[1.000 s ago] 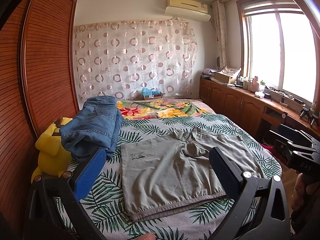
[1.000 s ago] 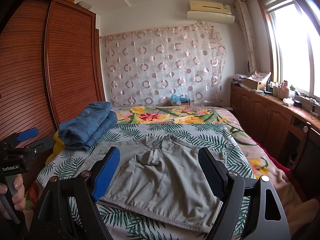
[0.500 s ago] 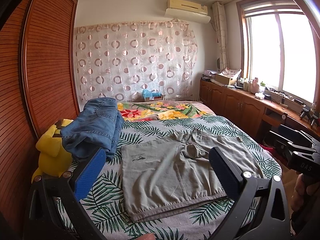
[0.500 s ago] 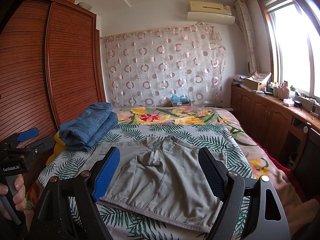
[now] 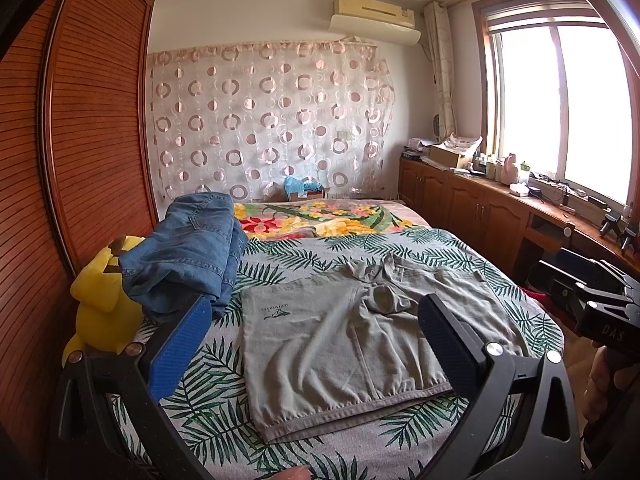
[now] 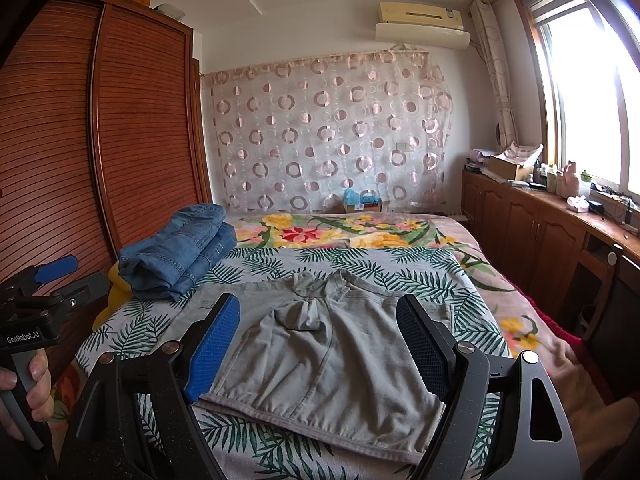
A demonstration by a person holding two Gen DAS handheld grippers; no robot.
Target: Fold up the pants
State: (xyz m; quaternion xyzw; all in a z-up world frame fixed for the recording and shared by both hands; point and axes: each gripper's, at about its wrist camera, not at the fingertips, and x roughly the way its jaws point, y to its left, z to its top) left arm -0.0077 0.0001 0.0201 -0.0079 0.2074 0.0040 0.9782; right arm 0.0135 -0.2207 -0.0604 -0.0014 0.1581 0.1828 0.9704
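Pants (image 5: 352,344), grey, lie spread flat and unfolded on the bed (image 5: 208,412) beside folded jeans (image 5: 188,248); your left tongs (image 5: 304,344) and right tongs (image 6: 320,348) hover spread wide, so every fold remains.

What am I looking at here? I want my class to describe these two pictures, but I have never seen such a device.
There is no robot. A person holds a handheld two-finger gripper in each hand, and each carries a wide-angle camera looking along its fingers, one picture per gripper. The black prongs with blue pads are the left gripper and the right gripper. Both are open and hold nothing. On the leaf-patterned bedspread lie flat grey fabric shorts, not yet folded. Beside them sits a stack of folded blue denim jeans, partly resting on a yellow plush toy. The right view also shows the person's hand gripping the other handle.
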